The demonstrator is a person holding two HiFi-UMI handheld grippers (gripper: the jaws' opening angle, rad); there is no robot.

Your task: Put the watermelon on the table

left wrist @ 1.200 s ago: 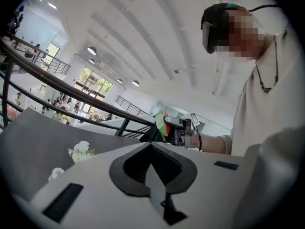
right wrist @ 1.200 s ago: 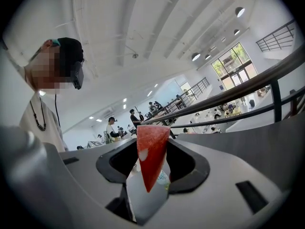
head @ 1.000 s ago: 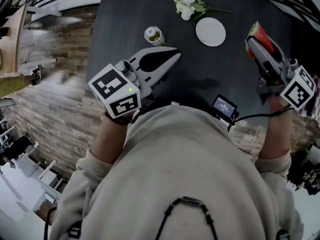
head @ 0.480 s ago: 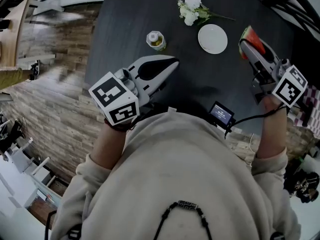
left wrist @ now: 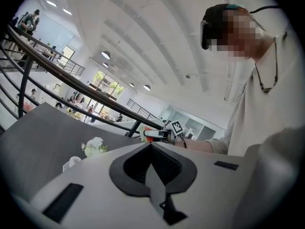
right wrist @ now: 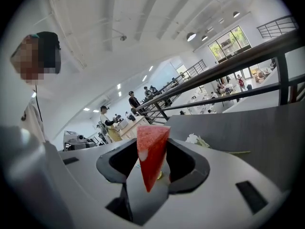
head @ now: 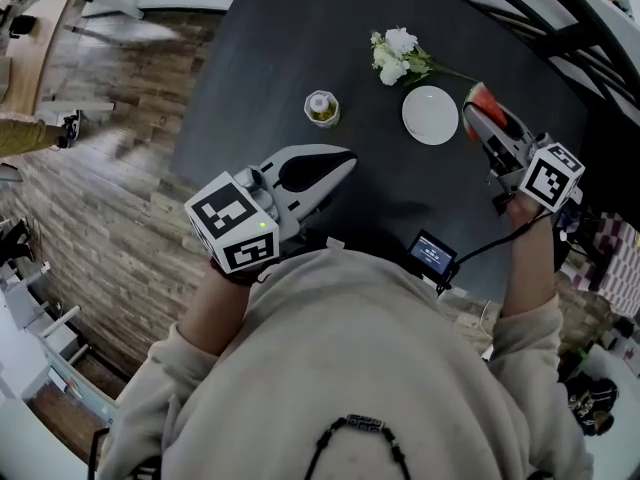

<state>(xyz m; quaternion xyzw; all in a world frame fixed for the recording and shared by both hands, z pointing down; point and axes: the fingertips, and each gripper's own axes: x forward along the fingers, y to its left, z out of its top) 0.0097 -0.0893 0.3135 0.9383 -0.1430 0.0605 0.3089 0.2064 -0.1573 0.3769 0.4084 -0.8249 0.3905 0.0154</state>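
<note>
And the right gripper has come down and swung in from the table's right edge. A second ago it hung out past the rim; now the head view has it over the dark top, just beside the plate at the plate's 3 o'clock. The watermelon rides along between the jaws, which stand fairly wide and are clamped on the slice's two flanks, grip unchanged. So the carry looks nearly over, and the set-down seems to be what's left. Whether the slice has touched the surface yet can't be told from here; it looks just clear of it. In the right gripper view the wedge stands on end, broad flat edge at 12 o'clock, sharp point at 6, so its long axis runs top to bottom with a slight lean and red flesh faces the camera. In the head view it sticks out past the jaw tips toward 11 o'clock. The left gripper idles near the table's near edge at 7 o'clock from the plate, with its jaws pressed together on nothing. The flowers sit at the plate's 11 o'clock and the jar at its 9, both out of the way.
</note>
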